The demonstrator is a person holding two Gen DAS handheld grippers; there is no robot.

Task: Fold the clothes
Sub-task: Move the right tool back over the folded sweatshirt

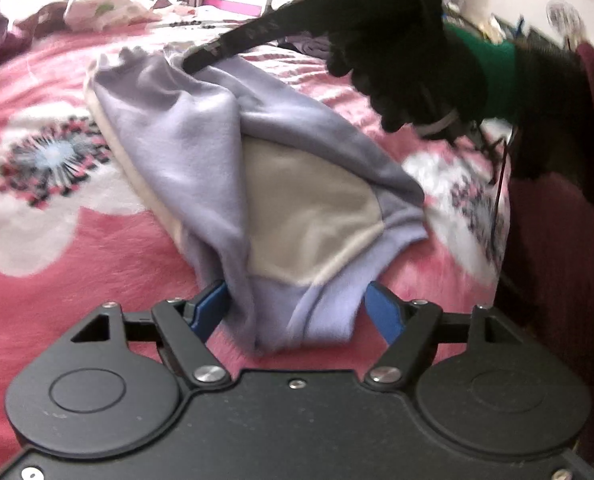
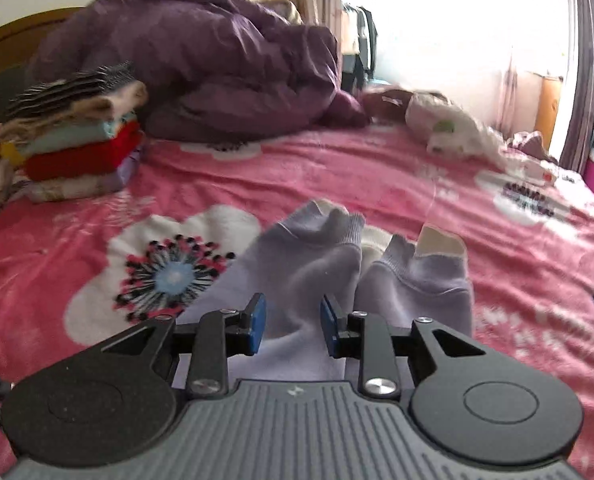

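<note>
A lavender and cream garment lies bunched on the pink flowered bedspread. My left gripper is open, its blue pads either side of the garment's near end. In the left wrist view my right gripper reaches from the upper right, its tip on the garment's far end. In the right wrist view the right gripper has its blue pads apart with the lavender garment between them, and the ribbed cuffs lie beyond.
A stack of folded clothes sits at the far left of the bed. A purple duvet is heaped at the back. A white and green garment lies at the far right. A dark red edge borders the bed.
</note>
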